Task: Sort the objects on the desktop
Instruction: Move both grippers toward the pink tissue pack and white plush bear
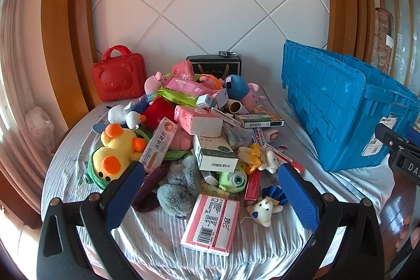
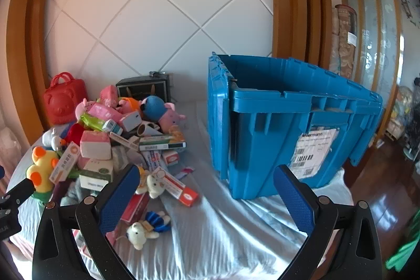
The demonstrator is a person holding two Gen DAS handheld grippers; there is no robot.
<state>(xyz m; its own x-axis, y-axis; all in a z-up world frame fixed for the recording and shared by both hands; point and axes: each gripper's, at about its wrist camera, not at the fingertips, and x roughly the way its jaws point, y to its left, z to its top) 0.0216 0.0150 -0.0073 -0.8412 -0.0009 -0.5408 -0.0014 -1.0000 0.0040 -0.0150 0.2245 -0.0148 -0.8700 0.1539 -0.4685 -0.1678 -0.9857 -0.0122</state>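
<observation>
- Presently both the left gripper point(image 1: 210, 197) and right gripper point(image 2: 206, 194) stand wide, holding nothing.
- Pile point(image 1: 189, 127) fills frame centre; crate point(image 2: 286, 122) sits right of it (lid open).
- Advise: take one loose edge item first, e.g. the packet point(image 1: 211, 222).
- Surface: rumpled cloth point(image 2: 223, 227); tiled wall point(image 1: 210, 4) behind.

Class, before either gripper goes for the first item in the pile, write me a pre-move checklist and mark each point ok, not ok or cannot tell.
1. Left gripper open and holding nothing: ok.
2. Right gripper open and holding nothing: ok.
3. Big blue plastic crate open at the top, ready to take items: ok.
4. Crate's inside free of other things: cannot tell, its interior is hidden.
5. An easy first pick lying apart from the heap: ok, the flat pink-and-white tissue pack lies alone on the pale cloth-covered table.
6. Small white plush bear clear of that pack: ok, beside it, not touching.
</observation>
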